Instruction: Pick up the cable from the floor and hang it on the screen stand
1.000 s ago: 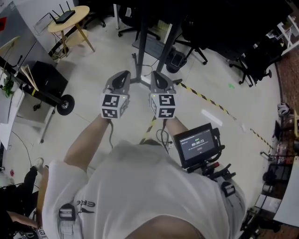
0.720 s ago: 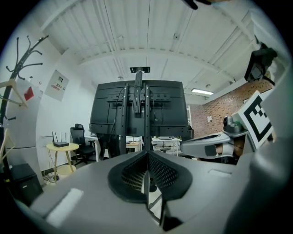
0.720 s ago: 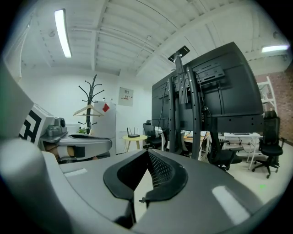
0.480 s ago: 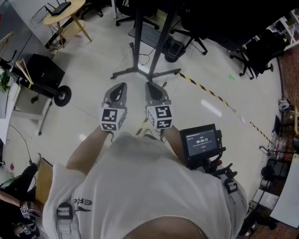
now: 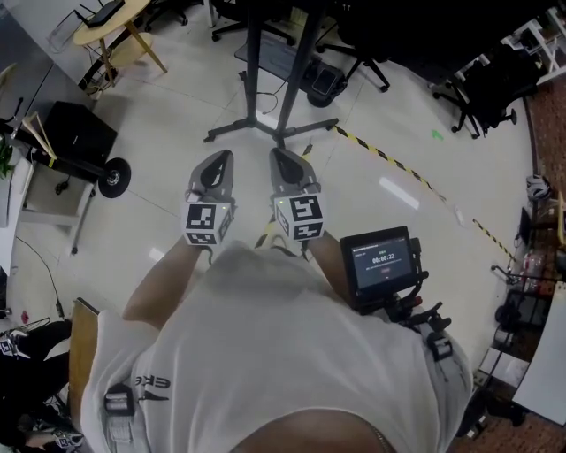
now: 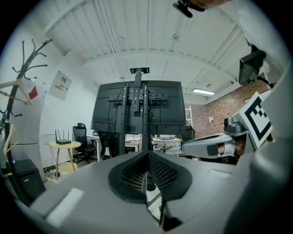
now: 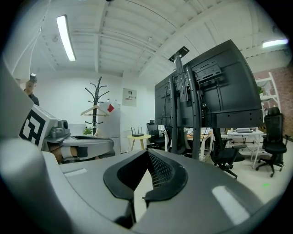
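The black screen stand [image 5: 265, 124] rises from its legged base on the pale floor just ahead of both grippers. A thin dark cable [image 5: 268, 99] seems to lie on the floor behind that base. My left gripper [image 5: 223, 157] and right gripper [image 5: 278, 155] are held side by side, pointing at the stand, both shut with nothing in them. In the left gripper view the left gripper [image 6: 147, 154] is shut and empty, facing the back of the screen [image 6: 137, 107]. The right gripper [image 7: 147, 152] is likewise shut, with the stand [image 7: 197, 96] to its right.
A yellow-black tape line [image 5: 389, 161] crosses the floor to the right. A round yellow table [image 5: 106, 22], a black box [image 5: 75, 133] and a wheeled cart [image 5: 115, 177] stand to the left. Office chairs [image 5: 478, 88] fill the far right. A small monitor [image 5: 382, 261] hangs at the person's waist.
Both grippers have drawn back from the stand's base toward the person and sunk a little. They stay side by side and empty.
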A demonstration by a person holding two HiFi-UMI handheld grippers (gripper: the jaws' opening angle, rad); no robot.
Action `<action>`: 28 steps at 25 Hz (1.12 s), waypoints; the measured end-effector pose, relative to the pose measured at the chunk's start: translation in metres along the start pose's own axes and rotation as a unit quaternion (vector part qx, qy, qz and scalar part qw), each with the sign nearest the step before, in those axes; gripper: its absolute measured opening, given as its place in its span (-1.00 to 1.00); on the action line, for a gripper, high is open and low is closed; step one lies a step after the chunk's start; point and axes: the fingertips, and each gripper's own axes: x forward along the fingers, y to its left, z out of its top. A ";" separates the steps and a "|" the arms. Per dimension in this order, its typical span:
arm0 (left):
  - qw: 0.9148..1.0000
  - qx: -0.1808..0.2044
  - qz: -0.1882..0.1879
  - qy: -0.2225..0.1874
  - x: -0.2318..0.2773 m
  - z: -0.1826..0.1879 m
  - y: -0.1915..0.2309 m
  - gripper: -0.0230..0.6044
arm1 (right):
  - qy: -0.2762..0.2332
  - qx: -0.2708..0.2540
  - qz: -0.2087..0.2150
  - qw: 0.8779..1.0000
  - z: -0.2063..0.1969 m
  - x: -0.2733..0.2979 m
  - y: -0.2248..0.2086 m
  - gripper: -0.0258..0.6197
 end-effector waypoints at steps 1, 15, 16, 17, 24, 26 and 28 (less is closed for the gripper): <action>1.000 -0.002 0.002 0.001 0.000 0.000 0.001 -0.92 | -0.001 -0.001 0.000 1.000 0.001 0.000 0.000 -0.88; 1.000 0.006 0.004 -0.007 -0.001 0.009 0.005 -0.92 | -0.010 -0.001 0.005 1.000 0.006 0.001 0.003 -0.88; 1.000 0.007 0.004 -0.007 -0.001 0.009 0.005 -0.92 | -0.011 -0.001 0.005 1.000 0.006 0.001 0.003 -0.88; 1.000 0.008 0.004 -0.007 -0.001 0.010 0.005 -0.92 | -0.011 -0.001 0.006 1.000 0.007 0.002 0.003 -0.88; 1.000 0.010 0.004 -0.009 -0.002 0.014 0.009 -0.92 | -0.019 -0.003 0.007 1.000 0.013 0.004 0.005 -0.89; 1.000 0.009 0.005 -0.005 -0.002 0.013 0.009 -0.92 | -0.018 -0.003 0.007 1.000 0.014 0.004 0.005 -0.88; 1.000 0.008 0.006 -0.007 -0.002 0.014 0.009 -0.92 | -0.018 -0.003 0.007 1.000 0.014 0.005 0.005 -0.89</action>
